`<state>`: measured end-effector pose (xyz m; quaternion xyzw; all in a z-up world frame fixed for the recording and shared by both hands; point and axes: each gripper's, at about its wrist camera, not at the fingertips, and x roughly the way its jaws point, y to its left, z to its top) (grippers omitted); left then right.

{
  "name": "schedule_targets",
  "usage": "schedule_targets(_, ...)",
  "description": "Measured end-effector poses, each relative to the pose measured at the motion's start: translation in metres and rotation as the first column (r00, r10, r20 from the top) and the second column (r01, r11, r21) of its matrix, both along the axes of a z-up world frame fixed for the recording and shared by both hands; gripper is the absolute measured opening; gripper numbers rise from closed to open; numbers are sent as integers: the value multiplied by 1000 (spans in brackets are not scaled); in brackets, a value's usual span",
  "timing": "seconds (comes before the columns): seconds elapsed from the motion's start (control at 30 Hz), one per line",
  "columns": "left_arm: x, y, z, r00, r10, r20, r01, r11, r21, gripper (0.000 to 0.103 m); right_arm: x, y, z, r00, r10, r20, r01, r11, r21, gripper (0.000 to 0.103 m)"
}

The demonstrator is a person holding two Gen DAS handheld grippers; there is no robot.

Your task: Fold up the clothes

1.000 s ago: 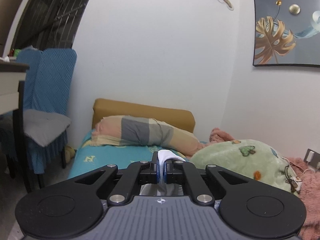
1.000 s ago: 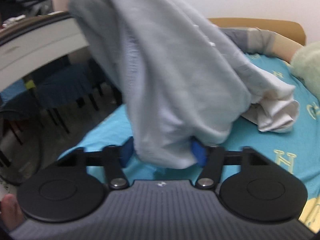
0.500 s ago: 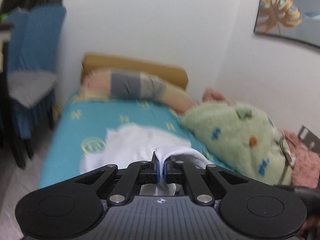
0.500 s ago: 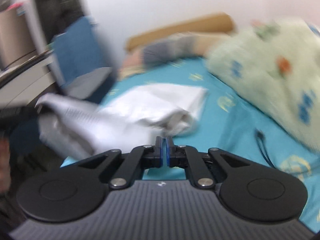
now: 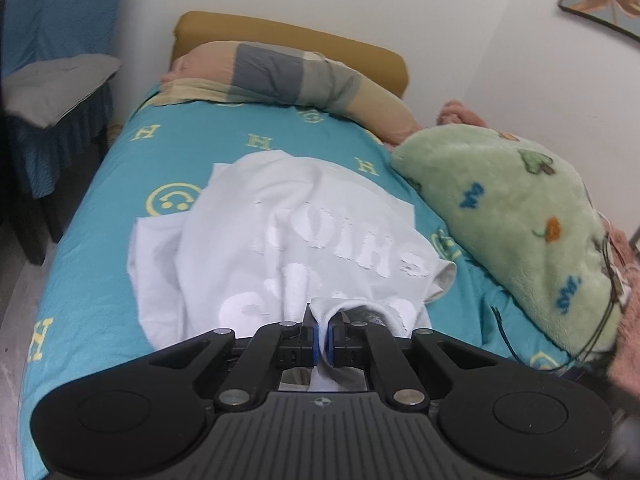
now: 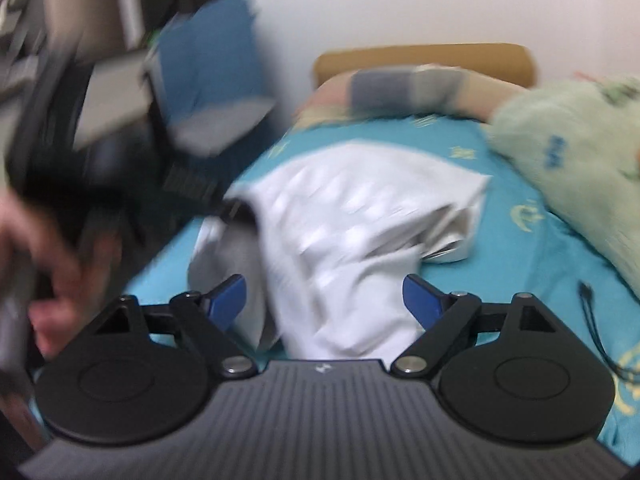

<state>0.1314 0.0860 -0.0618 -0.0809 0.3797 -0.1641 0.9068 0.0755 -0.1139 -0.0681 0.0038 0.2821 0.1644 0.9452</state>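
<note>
— Shirt first: where did it lie when you had both tools over it?

— Your white T-shirt [image 5: 288, 236] lay spread on the turquoise bedsheet [image 5: 100, 248], roughly mid-bed, its raised white lettering face up and one sleeve bunched toward the green plush blanket [image 5: 516, 216]. The near edge was lifted off the sheet.

— And your left tool?

— Your left gripper [image 5: 324, 338] had its jaws nearly together, pinching a fold of that near edge; cloth passed down between the blue pads.

— The right one?

— Your right gripper [image 6: 324, 300] stood spread wide, blue fingertips [image 6: 228, 294] either side of a bunched hump of the T-shirt [image 6: 352, 240]. That view was blurred, so you could not tell whether the pads touched the cloth.

— What lay around it?

— A striped bolster pillow [image 5: 288, 76] lay across the head of the bed against the mustard headboard [image 5: 288, 32]. A blue-covered chair [image 5: 52, 60] stood beside the bed. In the right view, your left hand [image 6: 52, 280] showed at the left edge, blurred.
</note>
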Motion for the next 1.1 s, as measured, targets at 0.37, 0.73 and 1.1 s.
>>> schedule_targets(0.37,-4,-4,8,999,43,3,-43,996,76,5,12,19,-28,995,-84,45,91,974,-206,86)
schedule_targets(0.73,-12,-10,11,999,22,24,-24,996,88,6,11,-17,-10,943,-290,163,311,943,-120,87)
schedule_targets(1.1,-21,-6,31,992,29,124,-31,999,20,5,28,-34,-33,934,-355,-52,346,930,-127,87)
